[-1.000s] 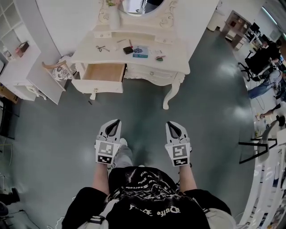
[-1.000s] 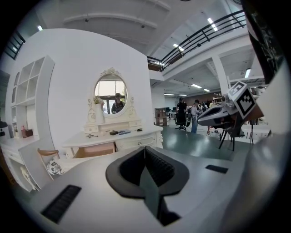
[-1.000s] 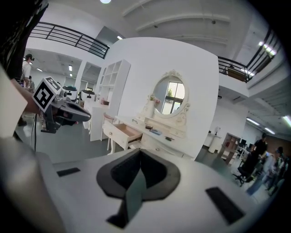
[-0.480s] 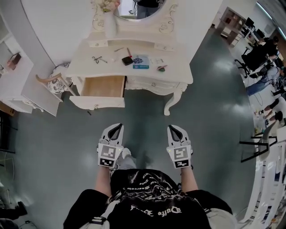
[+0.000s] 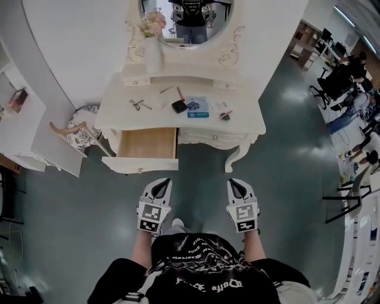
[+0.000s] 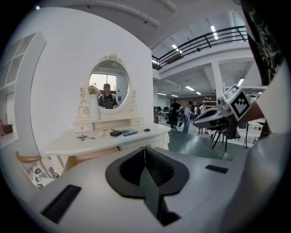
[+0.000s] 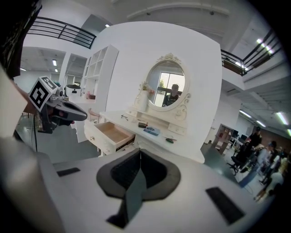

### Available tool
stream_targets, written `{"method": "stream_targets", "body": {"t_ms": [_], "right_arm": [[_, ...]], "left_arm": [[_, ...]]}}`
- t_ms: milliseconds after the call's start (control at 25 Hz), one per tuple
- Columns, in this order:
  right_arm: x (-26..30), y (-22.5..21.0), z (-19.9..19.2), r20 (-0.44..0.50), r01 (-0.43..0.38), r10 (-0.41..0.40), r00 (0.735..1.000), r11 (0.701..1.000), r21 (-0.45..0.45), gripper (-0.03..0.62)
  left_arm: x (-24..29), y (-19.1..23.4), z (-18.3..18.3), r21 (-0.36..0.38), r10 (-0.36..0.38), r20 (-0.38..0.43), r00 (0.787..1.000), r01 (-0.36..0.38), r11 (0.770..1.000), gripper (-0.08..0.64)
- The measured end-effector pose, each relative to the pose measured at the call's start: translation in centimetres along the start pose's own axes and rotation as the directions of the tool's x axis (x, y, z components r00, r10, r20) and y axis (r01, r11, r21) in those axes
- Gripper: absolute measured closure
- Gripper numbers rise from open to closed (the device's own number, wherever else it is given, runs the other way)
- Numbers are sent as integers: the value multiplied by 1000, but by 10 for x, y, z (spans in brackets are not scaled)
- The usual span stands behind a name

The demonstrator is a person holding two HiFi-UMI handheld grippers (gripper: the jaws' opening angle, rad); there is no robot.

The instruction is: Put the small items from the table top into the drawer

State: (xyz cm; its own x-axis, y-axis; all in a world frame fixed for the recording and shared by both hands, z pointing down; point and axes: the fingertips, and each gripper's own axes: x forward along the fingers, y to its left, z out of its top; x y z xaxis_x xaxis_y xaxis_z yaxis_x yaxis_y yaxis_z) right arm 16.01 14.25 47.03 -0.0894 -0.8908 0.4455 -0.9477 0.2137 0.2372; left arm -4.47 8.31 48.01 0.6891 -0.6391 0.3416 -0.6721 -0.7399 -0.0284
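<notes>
White dressing table (image 5: pixel 119 113), head view: stands ahead of both grippers and well apart from them, across a stretch of grey floor (image 5: pixel 285 154).
Small items, head view: scissors (image 5: pixel 138 104), a black block (image 5: pixel 180 106), a blue booklet (image 5: pixel 198 107) and a small dark piece (image 5: pixel 225 115) lie on the top, none of them in a gripper.
Drawer (image 5: pixel 148 142), head view: pulled out on the table's left side with its wooden inside showing, straight ahead of the left gripper (image 5: pixel 163 181).
Right gripper (image 5: pixel 233 181), head view: level with the left one, pointing at the table.
Left gripper view: jaws pressed together with nothing between them; the table top lies beyond the tips, off to the left.
Right gripper view: jaws closed tight and empty; the open drawer sits above and left of the tips, well apart.
Since a second ago, head view: the table has drawn closer to the grippers, more of the oval mirror (image 5: pixel 187 15) shows, and the items are unmoved on the top.
</notes>
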Motion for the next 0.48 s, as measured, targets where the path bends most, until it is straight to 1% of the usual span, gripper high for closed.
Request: {"method": "stream_targets", "body": {"t_ms": [160, 320, 480], "right_arm": [[15, -4, 8, 7, 33, -34, 999, 999, 26, 580], [25, -8, 5, -4, 57, -57, 998, 998, 41, 579], [33, -18, 4, -3, 76, -76, 997, 995, 64, 580]], "left_arm": [[11, 22, 4, 10, -12, -1, 1000, 12, 1000, 543], [18, 41, 9, -15, -4, 12, 1000, 4, 1000, 543], [24, 48, 6, -27, 6, 1, 1000, -6, 1000, 543]]}}
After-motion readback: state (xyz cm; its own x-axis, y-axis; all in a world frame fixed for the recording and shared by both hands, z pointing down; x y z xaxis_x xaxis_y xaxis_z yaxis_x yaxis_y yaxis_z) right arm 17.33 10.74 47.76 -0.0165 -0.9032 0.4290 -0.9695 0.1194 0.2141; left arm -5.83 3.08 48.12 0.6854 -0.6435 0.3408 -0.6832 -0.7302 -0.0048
